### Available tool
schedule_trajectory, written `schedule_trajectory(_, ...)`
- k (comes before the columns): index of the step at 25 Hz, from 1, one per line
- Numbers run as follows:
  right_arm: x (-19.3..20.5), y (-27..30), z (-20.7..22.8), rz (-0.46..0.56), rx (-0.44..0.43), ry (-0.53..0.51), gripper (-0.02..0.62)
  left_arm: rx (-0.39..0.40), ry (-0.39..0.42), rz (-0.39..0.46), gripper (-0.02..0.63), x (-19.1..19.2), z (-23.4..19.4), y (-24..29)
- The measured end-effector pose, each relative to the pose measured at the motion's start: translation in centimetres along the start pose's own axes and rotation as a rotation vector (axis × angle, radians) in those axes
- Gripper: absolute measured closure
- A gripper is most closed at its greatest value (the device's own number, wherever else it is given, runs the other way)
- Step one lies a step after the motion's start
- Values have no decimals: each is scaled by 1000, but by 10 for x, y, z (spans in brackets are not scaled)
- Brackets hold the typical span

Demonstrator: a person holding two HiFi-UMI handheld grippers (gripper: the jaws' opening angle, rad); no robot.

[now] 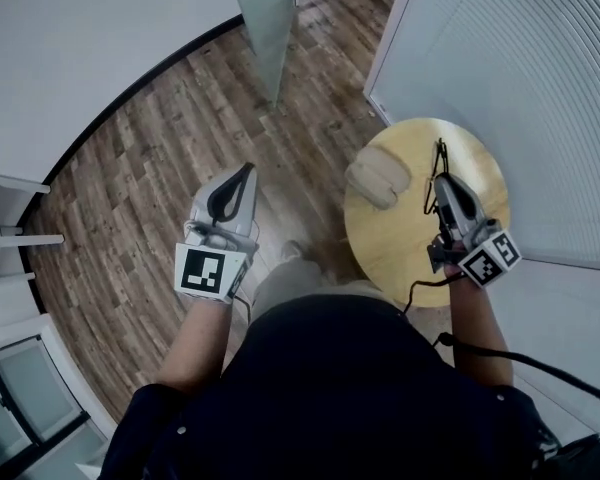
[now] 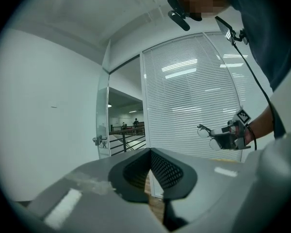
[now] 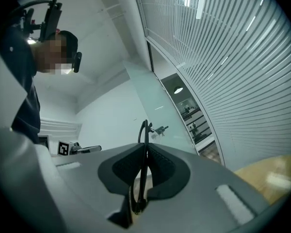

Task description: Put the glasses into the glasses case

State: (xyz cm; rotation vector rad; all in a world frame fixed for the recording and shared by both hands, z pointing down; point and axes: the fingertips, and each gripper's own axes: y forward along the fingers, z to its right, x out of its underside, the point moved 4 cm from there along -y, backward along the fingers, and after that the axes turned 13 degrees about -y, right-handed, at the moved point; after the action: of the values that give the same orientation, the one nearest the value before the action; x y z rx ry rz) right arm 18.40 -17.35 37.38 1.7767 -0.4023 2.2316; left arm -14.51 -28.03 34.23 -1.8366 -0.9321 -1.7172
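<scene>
In the head view a beige glasses case [image 1: 378,176] lies on the left part of a round wooden table [image 1: 405,243]. My right gripper [image 1: 445,180] hovers over the table just right of the case, shut on a pair of thin dark-framed glasses [image 1: 439,154]. In the right gripper view the glasses [image 3: 144,130] stand upright between the pads. The left gripper view shows that gripper [image 2: 218,139] from afar with the glasses [image 2: 204,131] sticking out of it. My left gripper [image 1: 244,172] is out over the wooden floor, left of the table, shut with nothing in it [image 2: 150,152].
A glass door panel [image 1: 266,23] stands ahead over the wooden floor [image 1: 160,148]. A wall of white blinds [image 1: 520,58] runs along the table's right side. A white piece of furniture [image 1: 8,218] sits at the far left. A cable [image 1: 520,363] trails from the right gripper.
</scene>
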Motion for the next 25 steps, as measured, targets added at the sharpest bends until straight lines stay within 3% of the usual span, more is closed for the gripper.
schedule_trajectory(10,10,35,-3,-22,154,-38,565,153,-18,-28,603,-1,-58,51)
schedule_trajectory(25,26,38,24,-105,149,-72,565,208,-20,-58,603,7,-46,96)
